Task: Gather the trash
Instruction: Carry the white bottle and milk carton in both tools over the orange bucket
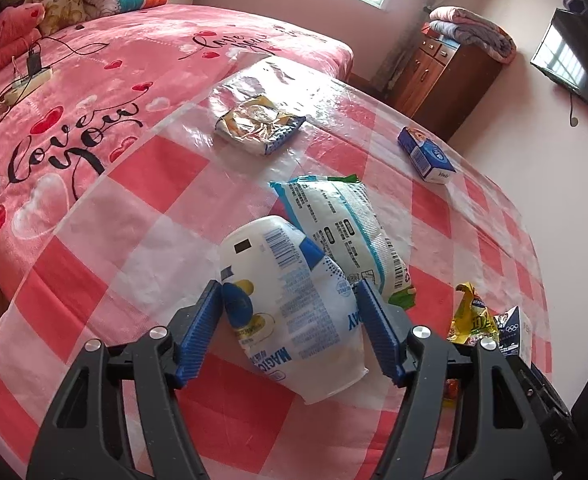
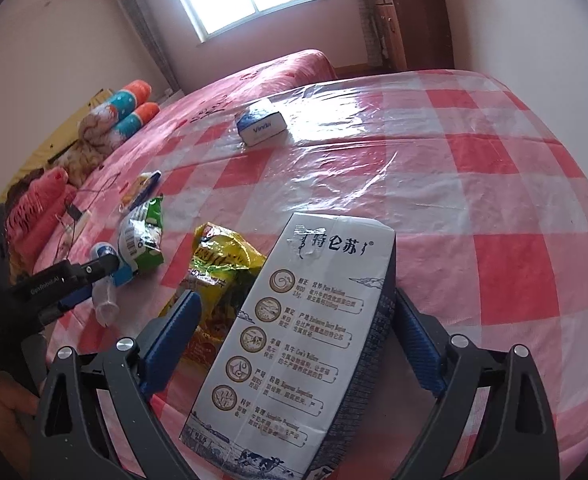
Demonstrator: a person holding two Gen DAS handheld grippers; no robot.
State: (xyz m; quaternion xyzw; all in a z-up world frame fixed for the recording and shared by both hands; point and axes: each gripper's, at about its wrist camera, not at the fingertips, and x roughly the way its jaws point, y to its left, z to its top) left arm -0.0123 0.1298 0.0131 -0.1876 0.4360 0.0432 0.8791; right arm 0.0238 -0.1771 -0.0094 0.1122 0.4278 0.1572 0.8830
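Left wrist view: lower end of the white bottle sits between the blue pads; contact on either side cannot be told. The green-edged white packet is partly covered by the bottle. The yellow wrapper and the dark carton are half hidden behind the gripper frame. The television is cut by the right edge. Right wrist view: the milk carton runs off the bottom edge; its small print is unreadable. It hides part of the yellow bag.
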